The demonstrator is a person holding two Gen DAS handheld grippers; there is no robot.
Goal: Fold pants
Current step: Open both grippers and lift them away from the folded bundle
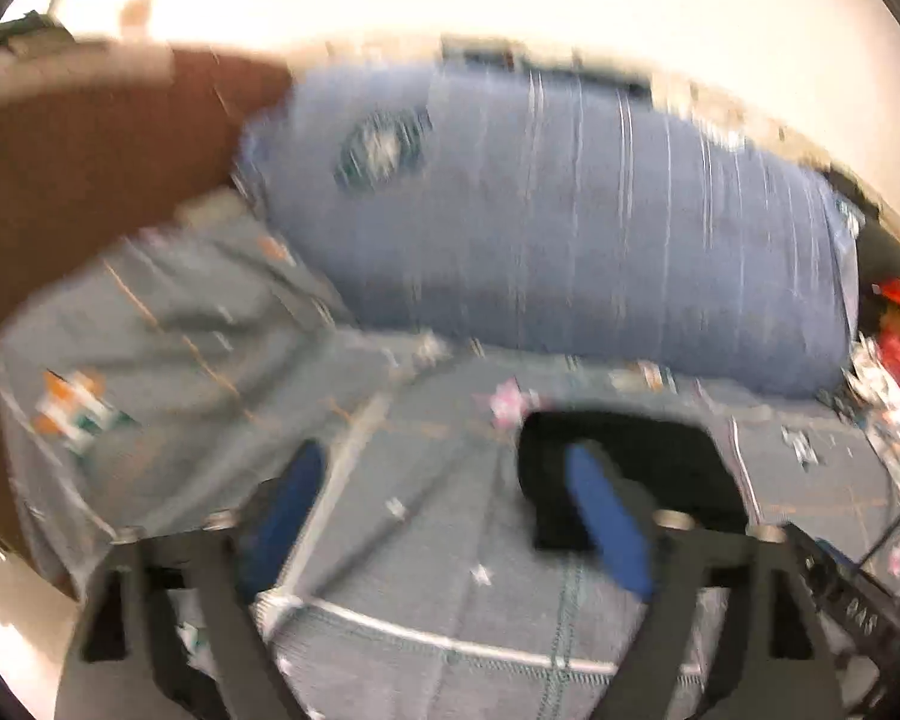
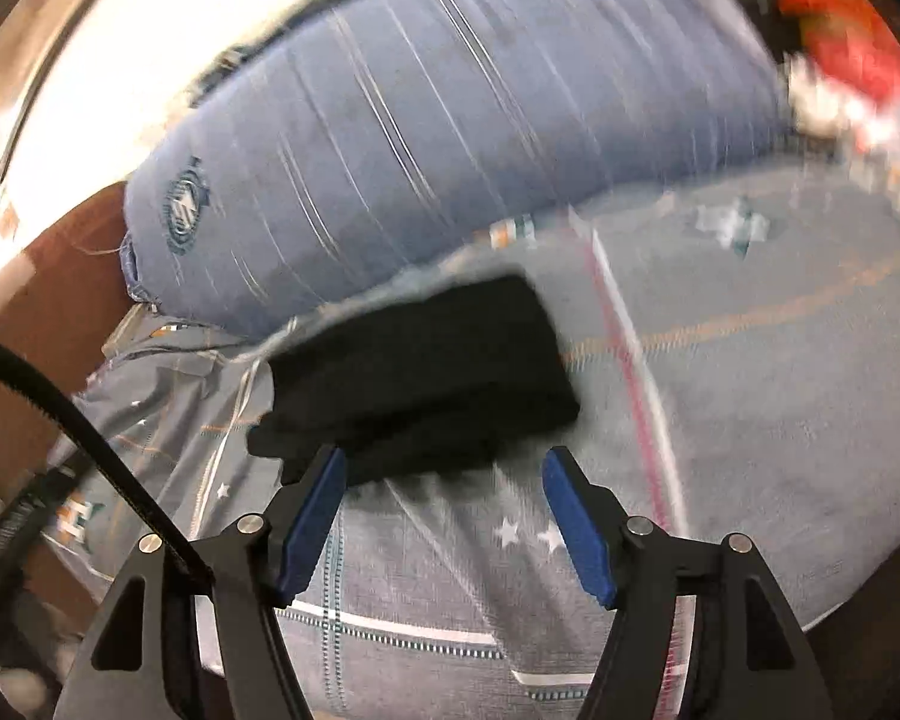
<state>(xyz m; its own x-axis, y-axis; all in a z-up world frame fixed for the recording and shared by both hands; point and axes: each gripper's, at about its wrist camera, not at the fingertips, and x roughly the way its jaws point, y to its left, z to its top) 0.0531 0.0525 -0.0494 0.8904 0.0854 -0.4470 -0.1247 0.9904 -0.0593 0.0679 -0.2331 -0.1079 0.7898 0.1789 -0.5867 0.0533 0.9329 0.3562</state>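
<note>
The black pants (image 2: 420,366) lie as a compact folded bundle on the grey patterned bed sheet (image 2: 750,372). In the left wrist view the bundle (image 1: 660,468) sits behind my right blue finger. My left gripper (image 1: 450,510) is open, fingers wide apart over the sheet, nothing between them. My right gripper (image 2: 444,510) is open just in front of the bundle's near edge, its left pad (image 2: 315,516) close to the fabric, not gripping it. Both views are motion-blurred.
A large blue striped pillow (image 1: 570,222) lies behind the pants, also in the right wrist view (image 2: 420,120). A brown headboard (image 1: 90,168) stands to the left. Red and white clutter (image 2: 852,78) sits at the far right. A black cable (image 2: 78,420) crosses the left.
</note>
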